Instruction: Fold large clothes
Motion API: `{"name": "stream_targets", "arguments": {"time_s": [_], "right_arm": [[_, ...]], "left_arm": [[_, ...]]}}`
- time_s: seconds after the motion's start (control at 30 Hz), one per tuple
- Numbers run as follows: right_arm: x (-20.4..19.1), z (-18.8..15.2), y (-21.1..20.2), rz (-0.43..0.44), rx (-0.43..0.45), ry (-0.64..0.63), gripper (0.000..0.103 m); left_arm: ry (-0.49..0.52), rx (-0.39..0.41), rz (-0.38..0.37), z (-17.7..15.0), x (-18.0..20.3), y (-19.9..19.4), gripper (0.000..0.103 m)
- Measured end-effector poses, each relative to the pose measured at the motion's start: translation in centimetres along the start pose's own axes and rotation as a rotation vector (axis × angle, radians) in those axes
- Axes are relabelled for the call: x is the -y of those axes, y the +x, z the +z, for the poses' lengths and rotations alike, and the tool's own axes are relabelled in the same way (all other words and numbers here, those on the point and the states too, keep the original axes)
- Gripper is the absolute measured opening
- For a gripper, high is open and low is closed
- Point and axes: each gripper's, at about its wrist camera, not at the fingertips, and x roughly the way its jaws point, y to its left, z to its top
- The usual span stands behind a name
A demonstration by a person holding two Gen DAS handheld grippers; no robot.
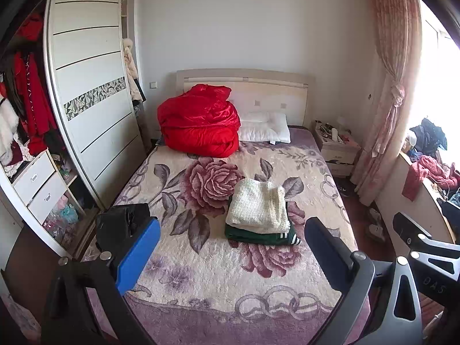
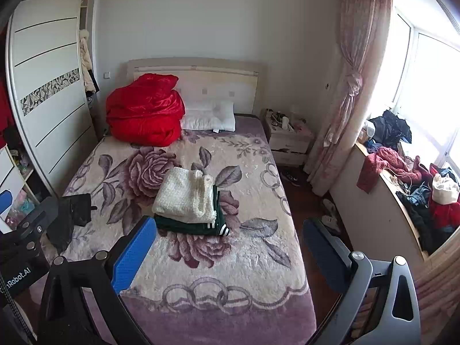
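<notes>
Wardrobe (image 1: pixel 26 109) (door slid open): hanging red clothes (image 1: pixel 34 106).

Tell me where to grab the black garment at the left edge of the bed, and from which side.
Take the black garment by its upper bunched part, where the cloth stands up from the blanket. Come from the foot of the bed with the left tool, which is nearest and open; the lower part droops over the edge.
</notes>
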Motion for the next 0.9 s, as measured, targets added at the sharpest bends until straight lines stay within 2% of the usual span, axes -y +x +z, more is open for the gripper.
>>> {"name": "stream_targets", "arguments": {"time_s": [0.9], "right_arm": [[-0.01,-0.58,-0.47,0.006,0.014,-0.008,0.103]], "left_arm": [[-0.011,0.005,-0.001,0.29,0.19,-0.58,0.103]]}}
